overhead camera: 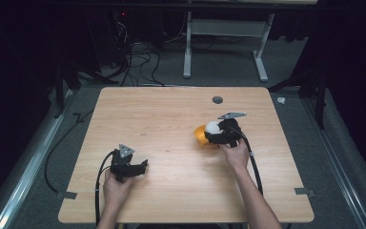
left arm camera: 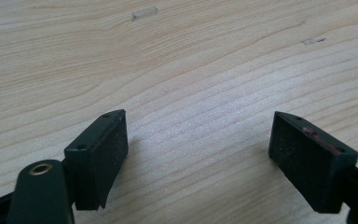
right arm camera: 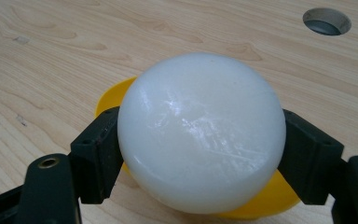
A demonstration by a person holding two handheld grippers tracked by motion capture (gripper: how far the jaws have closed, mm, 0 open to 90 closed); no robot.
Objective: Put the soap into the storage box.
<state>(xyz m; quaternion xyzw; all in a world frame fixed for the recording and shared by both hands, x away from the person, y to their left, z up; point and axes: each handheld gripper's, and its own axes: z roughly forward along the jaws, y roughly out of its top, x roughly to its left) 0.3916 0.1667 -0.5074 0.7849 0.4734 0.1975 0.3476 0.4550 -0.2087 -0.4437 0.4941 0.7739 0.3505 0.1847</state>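
We are clamping the right tool [right arm camera: 200,144] on a white round puck [right arm camera: 200,133], holding it over a yellow dish [overhead camera: 200,135] at the bench's [overhead camera: 171,119] three o'clock side. Our left tool [left arm camera: 198,154] is resting apart at seven o'clock.

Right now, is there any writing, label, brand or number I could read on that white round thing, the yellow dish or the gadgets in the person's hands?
None: no readable text on the white round object, the yellow dish, the left gripper, the right gripper or the table.
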